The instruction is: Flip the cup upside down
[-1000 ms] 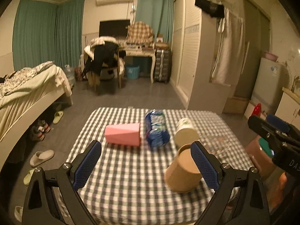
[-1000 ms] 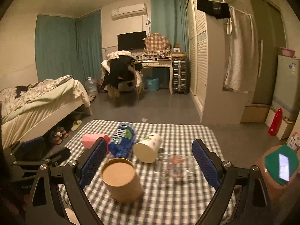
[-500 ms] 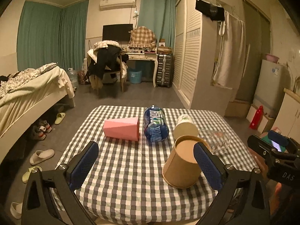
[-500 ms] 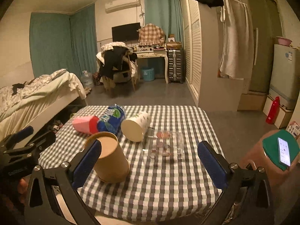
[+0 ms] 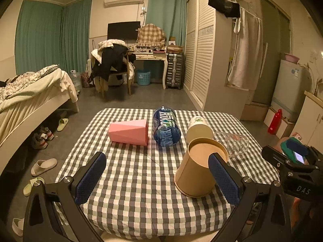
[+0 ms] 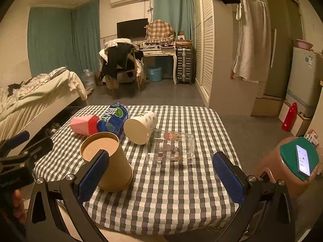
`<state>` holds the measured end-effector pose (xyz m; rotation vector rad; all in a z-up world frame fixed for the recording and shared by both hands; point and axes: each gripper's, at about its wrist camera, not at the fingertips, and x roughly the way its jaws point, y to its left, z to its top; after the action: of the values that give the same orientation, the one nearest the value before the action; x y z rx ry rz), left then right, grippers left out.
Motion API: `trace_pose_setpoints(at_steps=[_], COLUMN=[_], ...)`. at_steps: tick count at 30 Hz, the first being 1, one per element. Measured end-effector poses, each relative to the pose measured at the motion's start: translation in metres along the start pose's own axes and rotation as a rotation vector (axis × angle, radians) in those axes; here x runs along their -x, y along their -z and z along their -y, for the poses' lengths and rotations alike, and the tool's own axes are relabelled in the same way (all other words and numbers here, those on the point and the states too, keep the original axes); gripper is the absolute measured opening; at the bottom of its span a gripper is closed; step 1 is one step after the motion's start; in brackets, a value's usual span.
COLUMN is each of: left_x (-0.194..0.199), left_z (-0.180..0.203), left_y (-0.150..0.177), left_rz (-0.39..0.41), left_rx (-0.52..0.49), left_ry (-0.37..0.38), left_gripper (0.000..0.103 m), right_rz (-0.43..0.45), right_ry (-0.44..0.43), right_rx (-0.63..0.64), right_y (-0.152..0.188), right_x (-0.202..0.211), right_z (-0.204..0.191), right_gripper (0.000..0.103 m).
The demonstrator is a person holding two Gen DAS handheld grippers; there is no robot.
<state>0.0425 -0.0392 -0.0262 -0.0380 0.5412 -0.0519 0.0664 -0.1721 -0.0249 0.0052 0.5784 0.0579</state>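
While both grippers [image 5: 157, 178] [image 6: 161, 174] gape, checked tablecloth [image 5: 131, 181], brown cup [image 5: 198, 172] inverted; bed [image 5: 30, 92], wardrobe [image 5: 206, 50] behind.

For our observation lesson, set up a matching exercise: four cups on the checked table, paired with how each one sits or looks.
Column 1:
1. brown paper cup
2. pink cup
3. clear glass
4. white paper cup

Column 2:
a. lying down, leaf print
b. standing upside down
c. lying down, faceted sides
d. lying down, cartoon print

Pairs: 1-b, 2-c, 3-d, 4-a
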Motion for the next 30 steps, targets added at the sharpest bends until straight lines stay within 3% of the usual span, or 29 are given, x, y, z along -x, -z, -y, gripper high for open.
trace_pose_setpoints(at_steps=[30], left_x=[0.0073], left_z=[-0.0011], left_y=[0.0012], left_rz=[0.0], left_rx=[0.003], left_ry=[-0.01], left_gripper=[0.103], right_rz=[-0.006], right_ry=[0.014], right_rx=[0.005], right_y=[0.0012], right_x=[0.003], right_z=[-0.0024], right_gripper=[0.103])
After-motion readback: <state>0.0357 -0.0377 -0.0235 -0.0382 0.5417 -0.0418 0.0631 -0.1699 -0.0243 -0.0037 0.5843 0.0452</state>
